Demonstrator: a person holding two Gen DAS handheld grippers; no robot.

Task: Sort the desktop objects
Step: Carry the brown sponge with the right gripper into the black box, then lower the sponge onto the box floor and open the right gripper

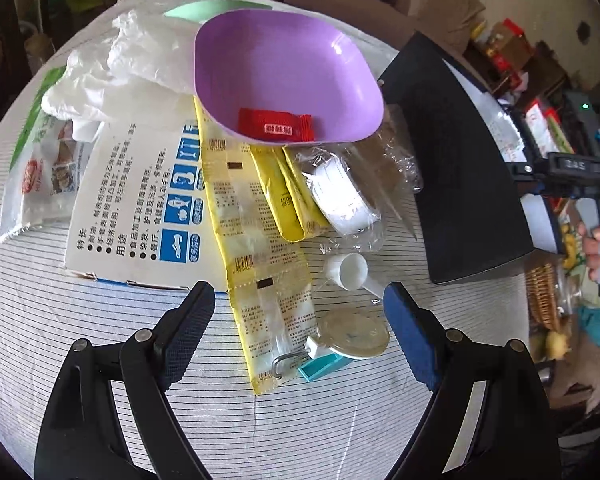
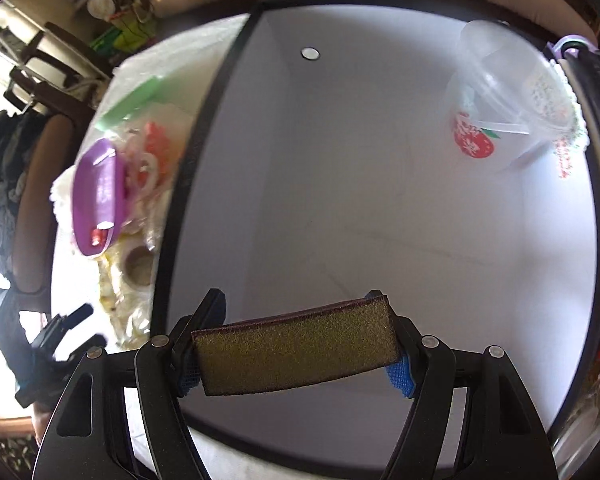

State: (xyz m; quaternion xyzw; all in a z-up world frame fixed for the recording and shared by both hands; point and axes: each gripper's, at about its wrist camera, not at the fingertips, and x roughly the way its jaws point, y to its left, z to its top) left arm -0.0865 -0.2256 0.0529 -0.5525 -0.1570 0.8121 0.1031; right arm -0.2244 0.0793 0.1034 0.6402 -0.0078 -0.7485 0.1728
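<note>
My left gripper (image 1: 300,300) is open and empty above the striped tablecloth, over a yellow sachet strip (image 1: 260,280), a white scoop (image 1: 350,272) and a round tape measure with a teal tab (image 1: 352,336). A purple bowl (image 1: 288,80) holding a red sachet (image 1: 276,124) rests on the pile behind. My right gripper (image 2: 300,344) is shut on an olive scouring sponge (image 2: 296,352) and holds it above the white inside of a black-walled box (image 2: 380,200). A clear plastic bag with a strawberry print (image 2: 500,108) lies in the box's far right corner.
A white printed carton (image 1: 140,208), crumpled white plastic bags (image 1: 120,72), yellow sachets (image 1: 284,200) and a wrapped white roll (image 1: 340,196) crowd the table. The black box's outer wall (image 1: 460,168) stands to the right. A wicker basket (image 1: 544,300) sits beyond it.
</note>
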